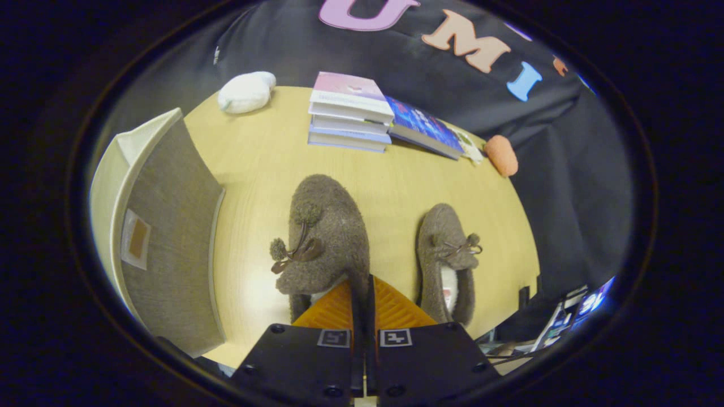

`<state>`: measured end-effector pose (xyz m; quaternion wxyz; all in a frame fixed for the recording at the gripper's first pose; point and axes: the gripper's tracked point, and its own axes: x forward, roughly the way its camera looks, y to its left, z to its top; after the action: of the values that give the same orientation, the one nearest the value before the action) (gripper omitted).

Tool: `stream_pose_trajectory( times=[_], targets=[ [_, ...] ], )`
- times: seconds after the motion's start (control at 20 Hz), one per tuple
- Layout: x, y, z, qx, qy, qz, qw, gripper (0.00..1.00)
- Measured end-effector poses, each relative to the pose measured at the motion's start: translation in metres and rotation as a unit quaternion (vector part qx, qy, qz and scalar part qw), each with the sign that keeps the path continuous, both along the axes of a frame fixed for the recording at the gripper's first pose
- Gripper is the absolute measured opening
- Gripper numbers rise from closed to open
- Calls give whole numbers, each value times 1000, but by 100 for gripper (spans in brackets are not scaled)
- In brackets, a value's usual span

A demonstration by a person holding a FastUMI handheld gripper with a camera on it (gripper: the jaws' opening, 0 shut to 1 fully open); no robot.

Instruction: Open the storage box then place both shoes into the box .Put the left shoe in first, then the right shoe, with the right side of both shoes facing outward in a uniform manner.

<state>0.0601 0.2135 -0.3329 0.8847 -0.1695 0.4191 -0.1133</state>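
Observation:
Two brown fuzzy slippers with bow ties lie toes pointing away on the yellow table (254,164). The left slipper (325,226) looks larger and closer, right in front of my fingers. My gripper (362,285) is shut on the right rim of its opening, the fingers pressed together with the fuzzy wall pinched between them. The right slipper (444,249) rests on the table beyond and to the right of the fingers. The storage box (164,226), white with a grey panel and a small label, stands to the left of the slippers.
At the table's far side sits a stack of books (348,113) with a blue book (424,127) leaning beside it. A white plush lump (246,91) lies far left of the books, an orange one (501,155) to their right.

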Motion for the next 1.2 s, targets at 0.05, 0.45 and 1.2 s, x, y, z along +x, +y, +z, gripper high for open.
stream_pose_trajectory(
  times=[0.05, 0.45, 1.2],
  targets=[
    [-1, 5, 15, -13, -10, 1, 1000, 5],
    [-13, 57, 139, -52, -97, -23, 994, 5],
    [-51, 241, 87, 87, -24, 21, 996, 5]
  ],
)
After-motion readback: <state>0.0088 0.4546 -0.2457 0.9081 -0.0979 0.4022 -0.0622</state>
